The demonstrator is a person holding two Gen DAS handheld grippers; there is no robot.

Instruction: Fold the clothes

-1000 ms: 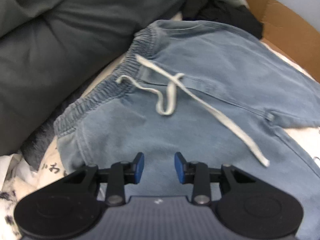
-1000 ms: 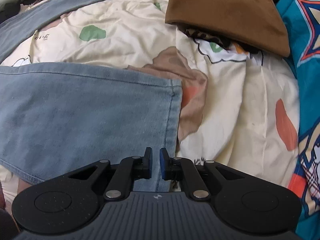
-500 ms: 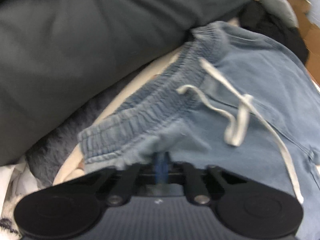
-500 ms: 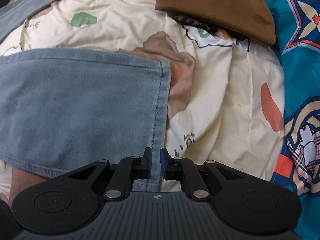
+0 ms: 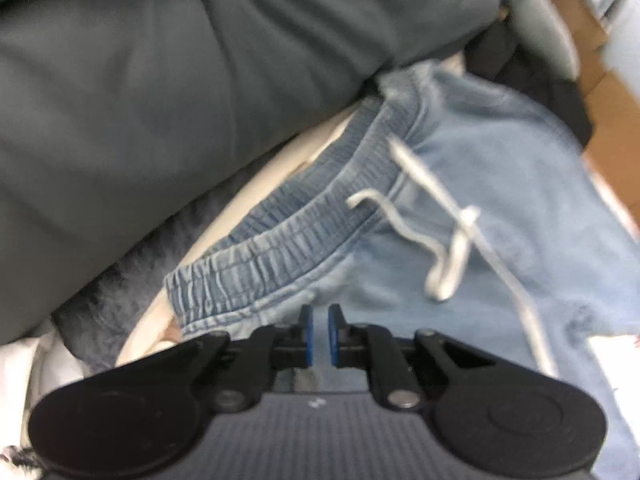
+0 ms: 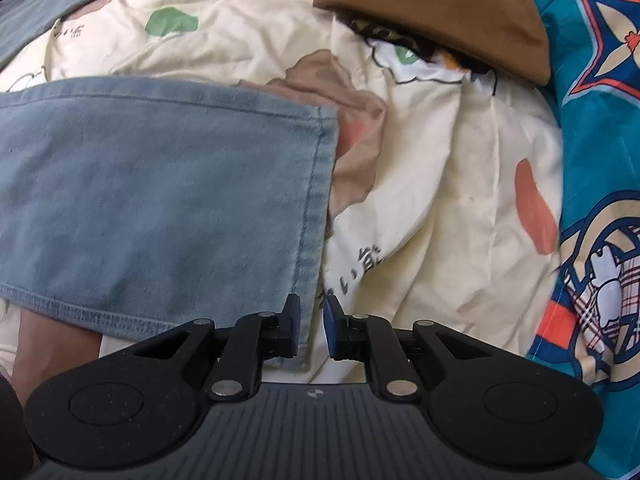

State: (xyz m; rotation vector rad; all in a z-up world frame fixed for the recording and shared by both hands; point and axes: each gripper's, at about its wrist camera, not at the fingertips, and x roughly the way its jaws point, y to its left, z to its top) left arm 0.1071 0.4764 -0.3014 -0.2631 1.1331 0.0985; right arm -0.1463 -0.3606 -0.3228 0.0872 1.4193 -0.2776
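Light blue jeans (image 5: 500,184) lie on the bed, with an elastic waistband (image 5: 288,240) and a white drawstring (image 5: 448,256). My left gripper (image 5: 320,334) pinches a fold of denim just below the waistband's near end. Its jaws are opening, with a narrow slit between the blue pads and cloth bunched between them. In the right wrist view a trouser leg (image 6: 160,184) lies flat and its hem (image 6: 316,200) runs down to my right gripper (image 6: 311,328). The right jaws are opening too. The hem's corner lies under and between the fingers, unpinched.
A big dark grey cushion (image 5: 160,100) presses against the waistband, with a black garment (image 5: 532,76) and a cardboard box (image 5: 612,92) behind. Right of the leg are the cream printed sheet (image 6: 440,160), a folded brown cloth (image 6: 440,8) and a teal printed cloth (image 6: 600,160).
My left gripper slid from the open middle of the jeans to below the waistband's end and shut on denim, then parted slightly. The right jaws widened a little over the hem corner.
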